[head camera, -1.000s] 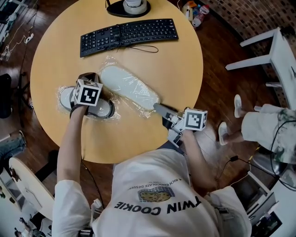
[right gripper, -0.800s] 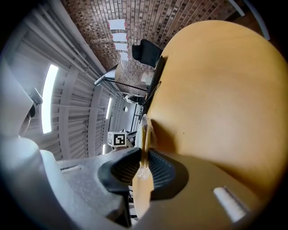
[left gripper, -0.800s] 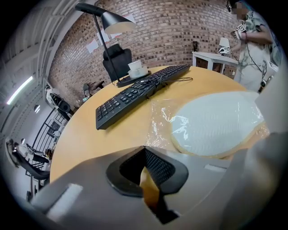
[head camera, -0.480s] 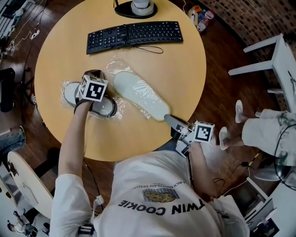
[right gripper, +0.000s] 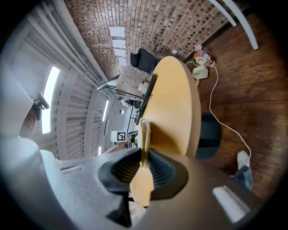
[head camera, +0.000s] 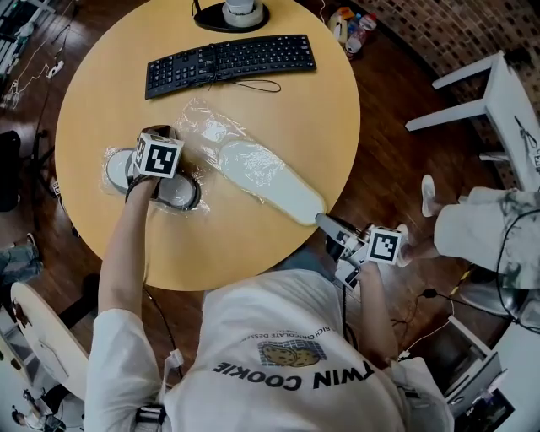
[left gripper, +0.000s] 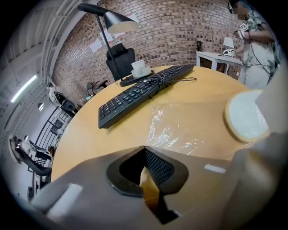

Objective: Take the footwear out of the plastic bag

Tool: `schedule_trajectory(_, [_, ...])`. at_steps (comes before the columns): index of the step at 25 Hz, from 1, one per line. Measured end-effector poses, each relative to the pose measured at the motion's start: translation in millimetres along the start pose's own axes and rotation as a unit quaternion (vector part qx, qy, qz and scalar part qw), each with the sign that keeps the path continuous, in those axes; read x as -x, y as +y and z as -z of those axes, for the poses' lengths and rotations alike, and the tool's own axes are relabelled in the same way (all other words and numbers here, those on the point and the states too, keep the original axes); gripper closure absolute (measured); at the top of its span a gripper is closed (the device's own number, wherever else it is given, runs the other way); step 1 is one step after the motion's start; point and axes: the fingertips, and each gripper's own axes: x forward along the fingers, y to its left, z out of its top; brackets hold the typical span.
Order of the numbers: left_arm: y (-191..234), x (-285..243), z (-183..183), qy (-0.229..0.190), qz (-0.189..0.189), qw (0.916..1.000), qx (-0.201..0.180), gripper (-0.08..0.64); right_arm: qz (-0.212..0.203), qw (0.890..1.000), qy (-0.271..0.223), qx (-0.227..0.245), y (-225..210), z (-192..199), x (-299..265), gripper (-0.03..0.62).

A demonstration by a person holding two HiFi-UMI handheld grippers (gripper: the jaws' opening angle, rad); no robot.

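Note:
A long white slipper [head camera: 266, 177] lies slantwise on the round wooden table [head camera: 101, 84], its near end sticking out past the table edge. My right gripper [head camera: 325, 223] is shut on that end, and the sole [right gripper: 143, 134] shows edge-on between the pads. The crumpled clear plastic bag [head camera: 202, 118] trails behind the slipper's far end. My left gripper [head camera: 162, 135] is shut on the bag's edge [left gripper: 180, 126], over a second slipper [head camera: 181, 192] that is still wrapped. The white slipper [left gripper: 245, 117] shows at the right of the left gripper view.
A black keyboard [head camera: 228, 61] and a lamp base [head camera: 236, 15] stand at the table's far side. White furniture [head camera: 498, 93] and a seated person's legs [head camera: 472, 224] are on the right. Bottles [head camera: 350, 25] sit on the wooden floor.
My right gripper has drawn the white slipper toward the table's near right edge, so more of it is clear of the bag. The left gripper has stayed in place.

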Motion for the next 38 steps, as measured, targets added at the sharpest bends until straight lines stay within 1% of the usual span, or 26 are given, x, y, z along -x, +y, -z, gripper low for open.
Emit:
schedule_trajectory(3, [2,0,1,0.005,-0.001,1.0,0.005,0.555,0.011,1.0,-0.009,0.002,-8,-5,25,0.534])
schedule_trajectory(6, [4,1,-1,0.006,-0.01,0.9999,0.006,0.555,0.02,1.0,-0.013,0.001,-15,-8,48,0.534])
schedule_trajectory(12, [-3,2,-11,0.011,-0.019,0.9994,0.028,0.555,0.013,1.0,-0.012,-0.002,-23,-20,83,0.534])
schedule_trajectory(18, [3,2,-9,0.011,-0.038,0.9987,0.034,0.555,0.013,1.0,-0.015,-0.003,-30,-27,95,0.534])
schedule_trajectory(22, [5,1,-2,0.021,-0.037,0.9984,0.037,0.555,0.02,1.0,-0.022,-0.001,-36,-34,106,0.534])
schedule_trajectory(27, [12,-4,9,0.025,-0.046,0.9977,0.044,0.555,0.027,0.999,-0.029,0.003,-46,-38,119,0.534])
schedule_trajectory(35, [19,1,10,0.054,-0.069,0.9953,0.041,0.555,0.032,0.998,-0.05,0.0,-56,-66,152,0.534])
schedule_trajectory(38, [25,2,10,0.053,-0.081,0.9946,0.038,0.555,0.034,0.997,-0.064,0.005,-59,-78,159,0.534])
